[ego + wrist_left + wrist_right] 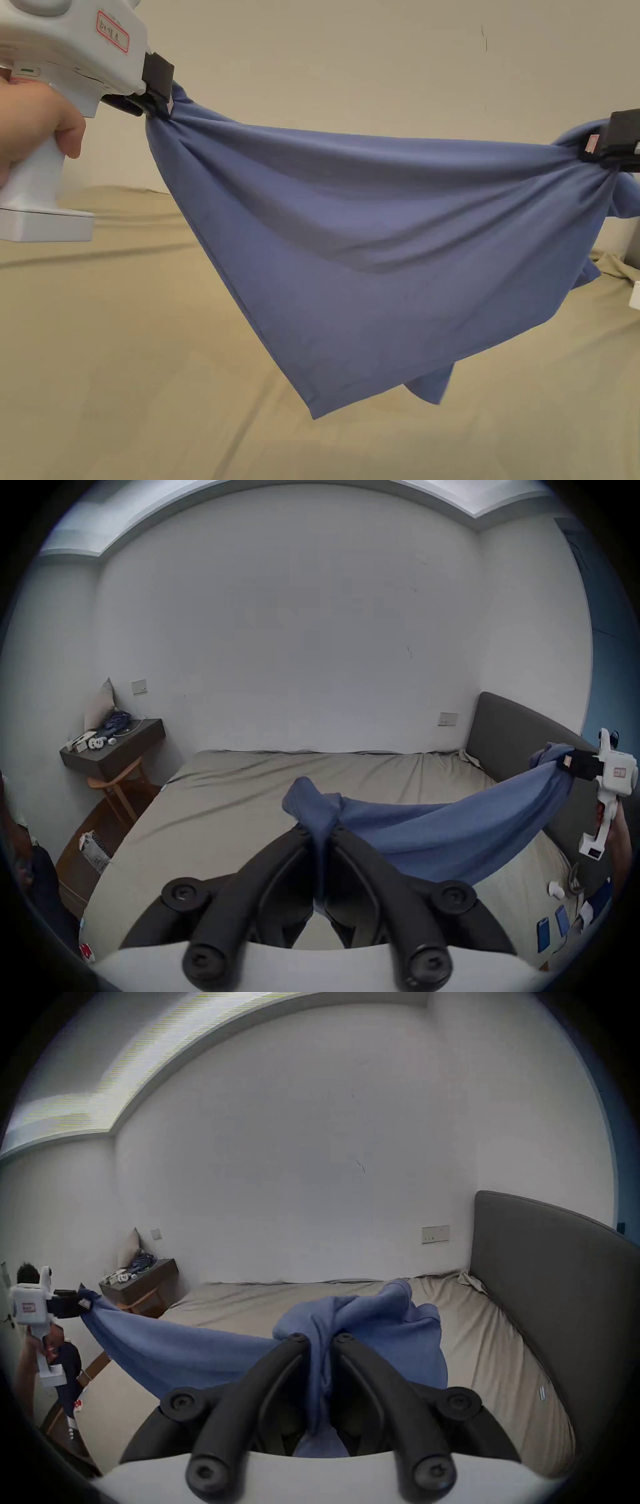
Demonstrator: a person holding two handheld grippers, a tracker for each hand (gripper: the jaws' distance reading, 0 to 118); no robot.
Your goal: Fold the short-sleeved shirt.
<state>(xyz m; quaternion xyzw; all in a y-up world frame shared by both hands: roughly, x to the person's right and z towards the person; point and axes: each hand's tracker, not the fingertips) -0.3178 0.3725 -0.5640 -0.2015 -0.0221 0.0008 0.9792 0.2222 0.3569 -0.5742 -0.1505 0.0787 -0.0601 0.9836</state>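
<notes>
Each claw, left [320, 830] and right [320, 1338], pinches the blue shirt [375, 275]; the bed [242, 791] probably lies beneath.

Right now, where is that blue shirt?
In the head view the blue shirt hangs in the air above the bed, stretched between the left gripper and the right gripper.

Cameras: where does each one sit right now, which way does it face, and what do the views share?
Head view: on the person's head, facing the blue shirt stretched above the bed; left gripper and hand show.
Left gripper view: on the left gripper, facing wall and bed; right gripper at far right.
Right gripper view: on the right gripper, facing wall and headboard.
Shared: the shirt, clamped at both ends.
</notes>
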